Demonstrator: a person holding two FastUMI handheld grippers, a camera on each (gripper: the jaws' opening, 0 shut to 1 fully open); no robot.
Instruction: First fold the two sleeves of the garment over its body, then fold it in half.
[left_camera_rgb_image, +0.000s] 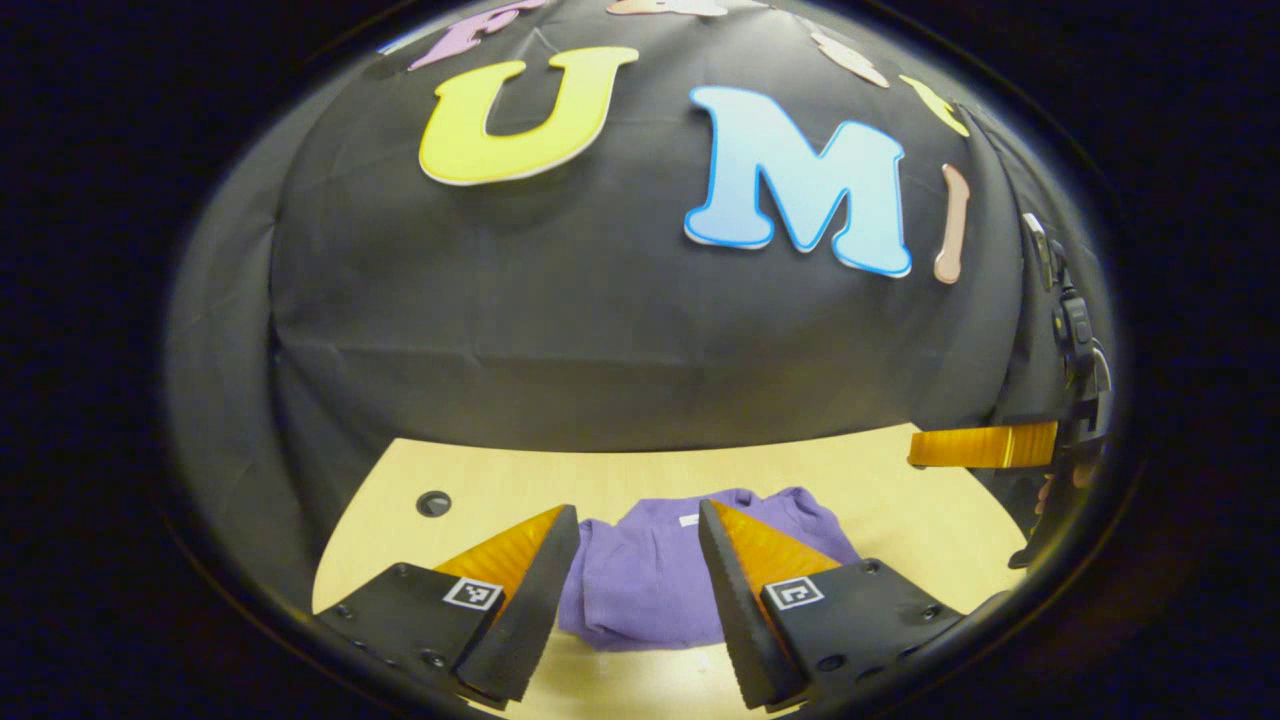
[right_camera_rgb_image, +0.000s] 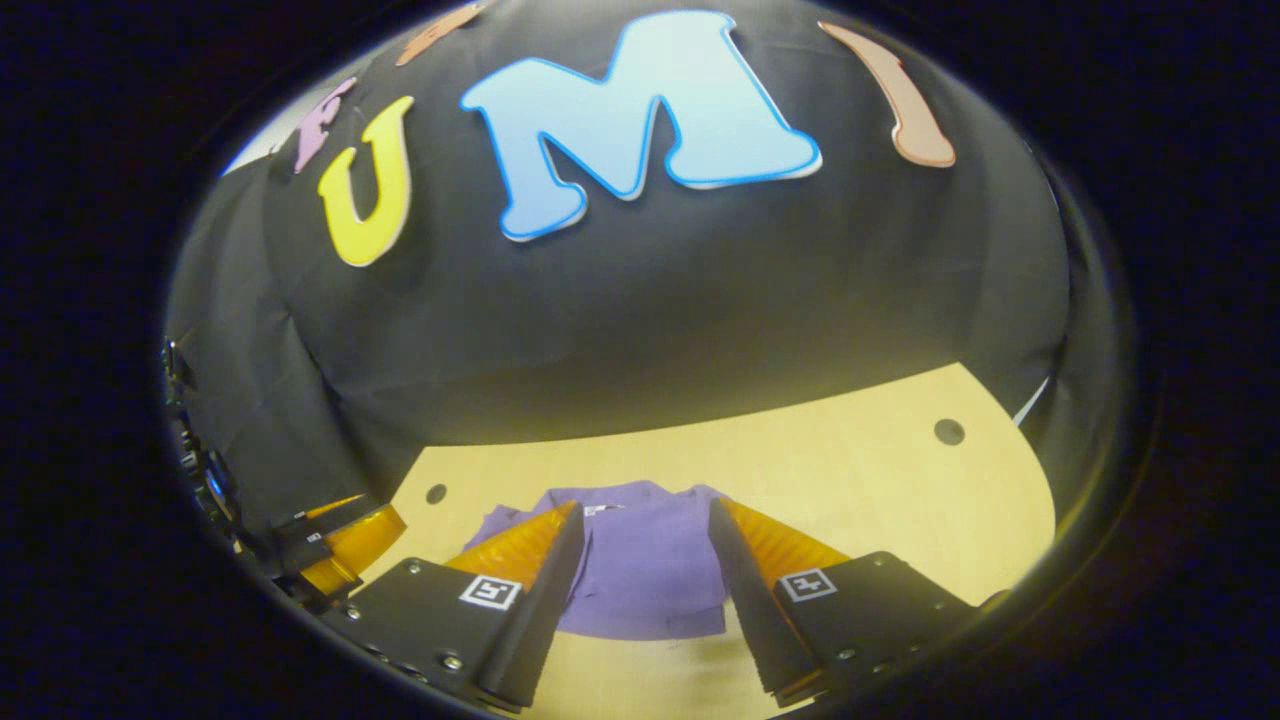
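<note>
Both claws, left claw (left_camera_rgb_image: 638, 590) and right claw (right_camera_rgb_image: 645, 590), hang spread and empty above the purple garment (left_camera_rgb_image: 655, 580), a compact bundle on the counter (left_camera_rgb_image: 880, 490), so folding looks done.
</note>
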